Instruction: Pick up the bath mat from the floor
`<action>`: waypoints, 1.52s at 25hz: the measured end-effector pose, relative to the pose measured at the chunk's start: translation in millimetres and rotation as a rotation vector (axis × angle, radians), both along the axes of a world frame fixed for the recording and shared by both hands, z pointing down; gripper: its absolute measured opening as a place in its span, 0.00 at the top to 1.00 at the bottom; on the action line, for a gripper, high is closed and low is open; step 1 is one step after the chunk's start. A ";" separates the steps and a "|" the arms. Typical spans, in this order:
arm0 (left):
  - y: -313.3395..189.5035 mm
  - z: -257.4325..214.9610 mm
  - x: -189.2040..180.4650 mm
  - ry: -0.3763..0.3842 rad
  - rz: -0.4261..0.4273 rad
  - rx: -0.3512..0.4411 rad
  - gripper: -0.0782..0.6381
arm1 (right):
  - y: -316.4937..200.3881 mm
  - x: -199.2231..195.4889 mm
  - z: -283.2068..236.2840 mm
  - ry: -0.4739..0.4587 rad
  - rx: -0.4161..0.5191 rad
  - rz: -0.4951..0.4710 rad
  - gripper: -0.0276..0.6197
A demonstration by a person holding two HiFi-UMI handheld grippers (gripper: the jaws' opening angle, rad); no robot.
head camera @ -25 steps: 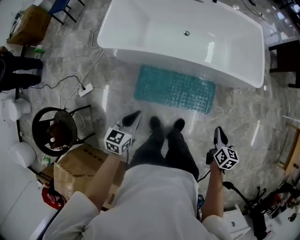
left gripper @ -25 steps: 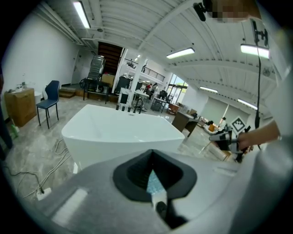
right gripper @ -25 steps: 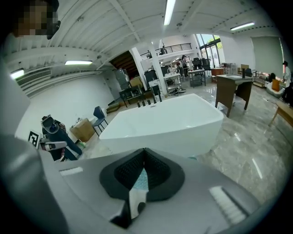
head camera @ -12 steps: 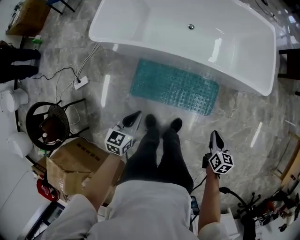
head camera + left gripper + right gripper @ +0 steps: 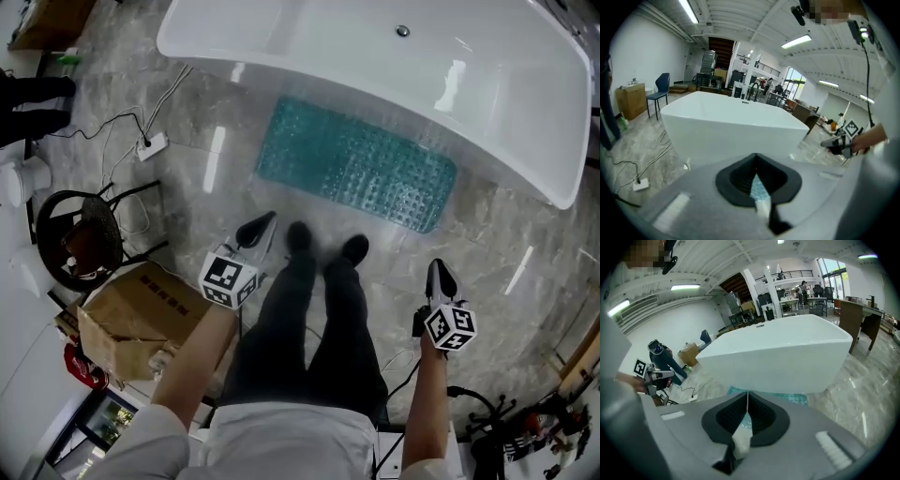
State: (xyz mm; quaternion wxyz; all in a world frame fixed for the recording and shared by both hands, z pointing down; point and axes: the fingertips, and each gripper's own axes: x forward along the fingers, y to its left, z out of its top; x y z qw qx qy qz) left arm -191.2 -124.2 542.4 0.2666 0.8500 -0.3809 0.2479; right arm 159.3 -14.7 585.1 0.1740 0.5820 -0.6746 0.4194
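A teal, bubbly bath mat lies flat on the marble floor beside the white bathtub. The person's shoes stand just short of its near edge. My left gripper hangs shut and empty at the left of the legs, tips pointing toward the mat's left end. My right gripper is shut and empty at the right, short of the mat's right end. In the right gripper view a strip of the mat shows under the tub; in the left gripper view the mat shows only through the jaw slit.
A cardboard box sits at the left by my left arm. A round black stool stands further left. A white power strip with cables lies on the floor near the tub's left end. A person's dark legs stand at the far left edge.
The view has shifted so the tub and mat sit more to the right and higher. Both grippers stay shut and hold roughly their places beside the legs.
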 end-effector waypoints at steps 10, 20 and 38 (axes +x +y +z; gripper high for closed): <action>-9.8 99.0 -8.1 -0.035 -0.033 -0.019 0.89 | -13.8 15.8 96.6 0.016 -0.023 -0.050 0.91; -26.5 205.9 -41.6 -0.060 -0.097 -0.054 0.88 | -21.2 32.8 200.4 0.014 -0.042 -0.033 0.89; -79.2 420.8 -89.4 -0.062 -0.107 -0.066 0.87 | -49.2 88.3 409.7 0.087 -0.045 -0.075 0.81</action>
